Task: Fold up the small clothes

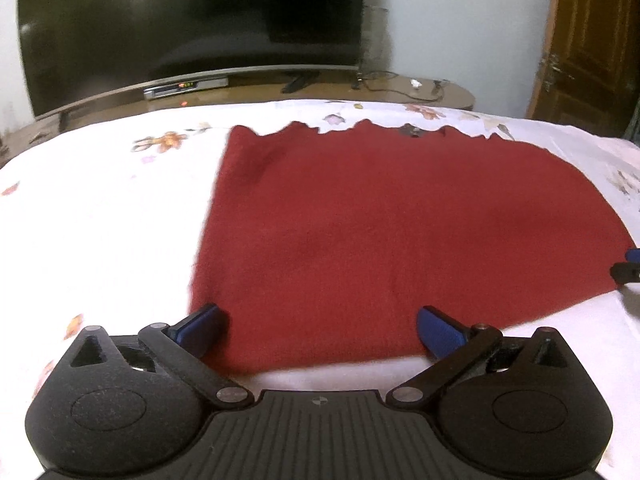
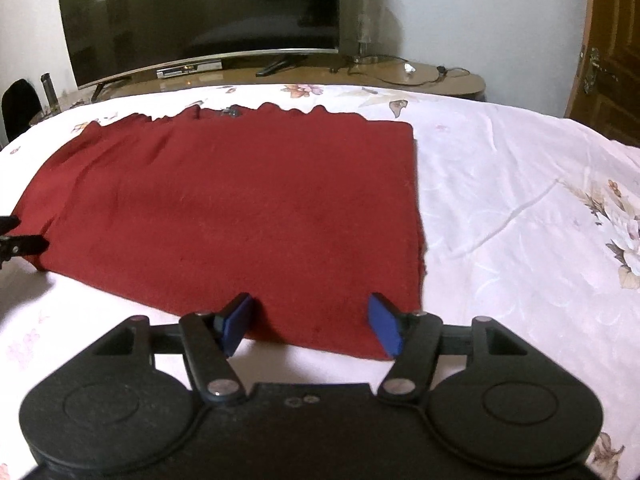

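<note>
- While the red garment [image 1: 392, 220] lies spread flat on the bed [image 1: 100, 216], its near hem runs just ahead of both grippers.
- At the near-left corner of the garment the left gripper [image 1: 320, 328] stands released, its blue fingers [image 1: 200, 326] wide apart; one finger is at the garment's left edge and the other over the cloth further along the hem, with nothing pinched between them.
- At the near-right corner of the garment the right gripper [image 2: 314, 326] is likewise released, blue fingers [image 2: 384, 328] spread, the hem lying between them ungripped.
- From the left wrist view, the tip of the right gripper shows at the garment's right edge; from the right wrist view, the left gripper's tip shows at the garment's left edge.
- Along the far side of the garment the edge is wavy, and a small dark fastening [image 2: 231, 112] sits on it.
- Beyond the garment's far edge, past the floral bedsheet [image 2: 520, 184], a table [image 2: 440, 78] carries a dark television [image 2: 200, 16], a silver set-top box [image 2: 188, 69] and a loose cable [image 2: 416, 76].
- Right of the garment and further back stands a wooden door [image 2: 612, 48].
</note>
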Motion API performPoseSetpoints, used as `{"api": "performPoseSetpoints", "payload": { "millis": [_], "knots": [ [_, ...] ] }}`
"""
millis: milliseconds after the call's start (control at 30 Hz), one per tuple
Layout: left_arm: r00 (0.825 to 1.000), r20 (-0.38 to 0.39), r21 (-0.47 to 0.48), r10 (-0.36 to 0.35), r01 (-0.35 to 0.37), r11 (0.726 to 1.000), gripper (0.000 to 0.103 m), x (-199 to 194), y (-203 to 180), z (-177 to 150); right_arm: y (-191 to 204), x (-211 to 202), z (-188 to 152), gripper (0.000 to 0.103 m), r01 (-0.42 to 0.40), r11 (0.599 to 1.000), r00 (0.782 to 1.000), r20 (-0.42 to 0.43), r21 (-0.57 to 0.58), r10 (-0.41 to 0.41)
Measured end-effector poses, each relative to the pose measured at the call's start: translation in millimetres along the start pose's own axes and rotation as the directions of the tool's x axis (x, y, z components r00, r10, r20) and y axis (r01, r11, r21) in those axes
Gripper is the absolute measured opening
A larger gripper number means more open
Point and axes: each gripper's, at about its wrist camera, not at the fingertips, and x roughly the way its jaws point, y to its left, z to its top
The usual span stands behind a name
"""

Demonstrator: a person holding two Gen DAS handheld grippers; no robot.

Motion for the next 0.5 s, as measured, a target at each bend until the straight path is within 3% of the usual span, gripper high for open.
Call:
{"api": "performPoseSetpoints", "payload": {
  "millis": [100,200,300,400,500],
  "knots": [
    [0.998,0.019,-0.106,-0.059,0.06,0.993,0.103,-29.5,14.2,-12.3,-1.2,-23.9,2.1,0.063,-0.02,0.999,0.999,0.049,0.049,0.018],
    [0.986,-0.01,-0.287,-0.165,0.156,0.945,0.103,-32.4,31.9,-28.9,-1.0,-37.1,-4.5,0.063,-0.032,0.997,0.997,0.073,0.072,0.026],
    [0.97,0.076,-0.499,-0.231,0.237,0.834,0.103,-27.0,48.9,-44.1,2.6,-41.1,-8.1,0.063,-0.057,0.994,0.995,0.086,0.097,0.049],
    [0.95,0.153,-0.632,-0.272,0.305,0.712,0.103,-14.8,67.3,-46.5,10.2,-42.7,-7.5,0.064,-0.075,0.991,0.993,0.102,0.108,0.064],
    [0.935,0.199,-0.692,-0.294,0.347,0.634,0.103,-1.8,79.1,-44.5,17.7,-41.6,-3.5,0.064,-0.097,0.989,0.99,0.115,0.115,0.083]
  ]
}}
